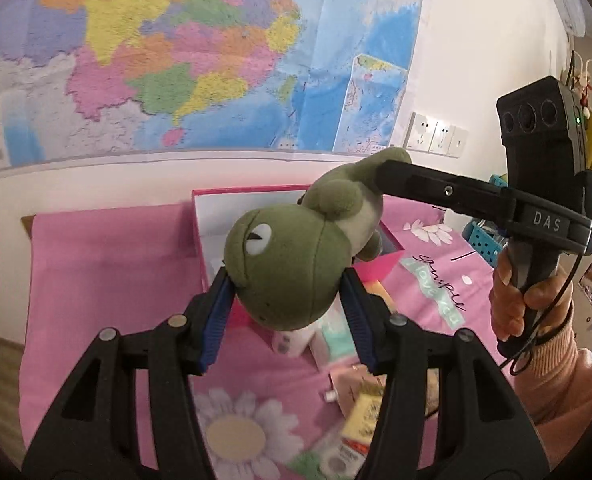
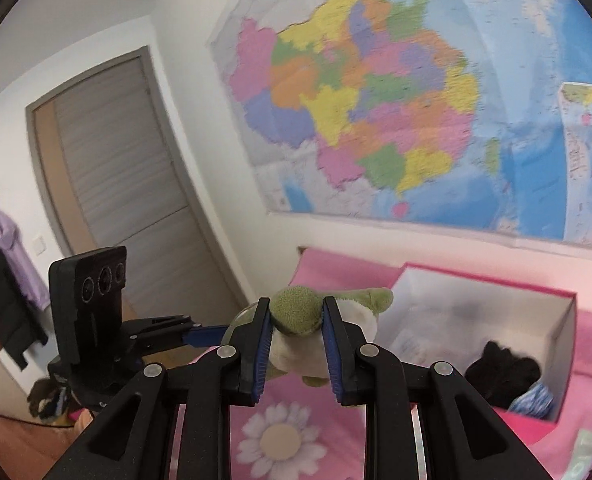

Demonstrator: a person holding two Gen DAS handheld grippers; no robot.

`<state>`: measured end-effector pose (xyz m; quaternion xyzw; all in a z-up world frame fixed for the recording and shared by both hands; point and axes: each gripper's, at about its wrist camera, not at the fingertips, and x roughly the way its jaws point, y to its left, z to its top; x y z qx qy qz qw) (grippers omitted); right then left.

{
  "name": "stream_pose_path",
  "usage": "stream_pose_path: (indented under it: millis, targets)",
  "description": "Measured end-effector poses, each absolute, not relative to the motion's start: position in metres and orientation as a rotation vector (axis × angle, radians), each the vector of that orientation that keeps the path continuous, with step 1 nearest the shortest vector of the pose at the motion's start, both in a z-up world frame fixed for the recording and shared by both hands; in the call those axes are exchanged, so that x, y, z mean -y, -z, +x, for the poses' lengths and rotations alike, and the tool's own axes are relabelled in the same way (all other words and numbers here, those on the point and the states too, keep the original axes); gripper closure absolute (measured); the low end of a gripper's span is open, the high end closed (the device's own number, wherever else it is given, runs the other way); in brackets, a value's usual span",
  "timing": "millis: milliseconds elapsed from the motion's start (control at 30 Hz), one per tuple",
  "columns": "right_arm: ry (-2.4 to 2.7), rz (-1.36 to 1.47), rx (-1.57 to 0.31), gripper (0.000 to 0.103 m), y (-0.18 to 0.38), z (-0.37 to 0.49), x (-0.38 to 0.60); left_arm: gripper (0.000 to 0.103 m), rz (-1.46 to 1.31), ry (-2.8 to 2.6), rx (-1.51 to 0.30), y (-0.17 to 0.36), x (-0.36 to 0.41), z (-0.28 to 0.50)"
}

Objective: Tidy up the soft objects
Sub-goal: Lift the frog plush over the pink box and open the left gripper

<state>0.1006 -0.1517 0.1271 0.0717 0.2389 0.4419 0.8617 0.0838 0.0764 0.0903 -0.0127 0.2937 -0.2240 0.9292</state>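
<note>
Left wrist view: the left claw (image 1: pixel 288 292) clamps the head of a green plush frog (image 1: pixel 292 256), its blue pads (image 1: pixel 216 320) pressed into both cheeks. The right claw (image 1: pixel 388 172), held by a hand (image 1: pixel 524 300) in a peach sleeve, grips the frog's far end, so the toy hangs between both claws above the bed and in front of the pink box (image 1: pixel 216 216).

Right wrist view: the right claw (image 2: pixel 296 336) is narrowed on a rounded green limb of the frog (image 2: pixel 298 308), which bulges between the pads; the left claw (image 2: pixel 200 334) reaches in from beyond the frog.

Handling, as a judgement: the frog looks light, stuffed and yielding. It dents under the pads rather than slipping, and it is not fragile. Head and limb serve as firm holds; a single hold would likely let the body droop.

Setting: a pink daisy-print bedsheet (image 2: pixel 280 440) lies below the frog. The open box (image 2: pixel 496 304), right of the frog, holds dark and blue cloth. Small packets (image 1: pixel 360 412) lie nearer than the box. A coloured map (image 2: pixel 396 100) covers the wall behind it; a door (image 2: pixel 128 184) stands to the left.
</note>
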Motion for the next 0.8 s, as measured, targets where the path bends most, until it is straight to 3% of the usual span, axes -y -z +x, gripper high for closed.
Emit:
stream_pose_path:
  millis: [533, 633, 800]
  targets:
    - [-0.798, 0.294, -0.719, 0.079, -0.06, 0.206, 0.164, 0.047, -0.01, 0.372, -0.817, -0.035, -0.055, 0.191]
    - [-0.774, 0.306, -0.771, 0.075, -0.044, 0.219, 0.162, 0.047, -0.039, 0.336, -0.836, -0.028, -0.058, 0.2]
    - [-0.692, 0.27, -0.832, 0.059, -0.026, 0.229, 0.159, 0.047, -0.089, 0.316, -0.817, -0.03, -0.066, 0.194]
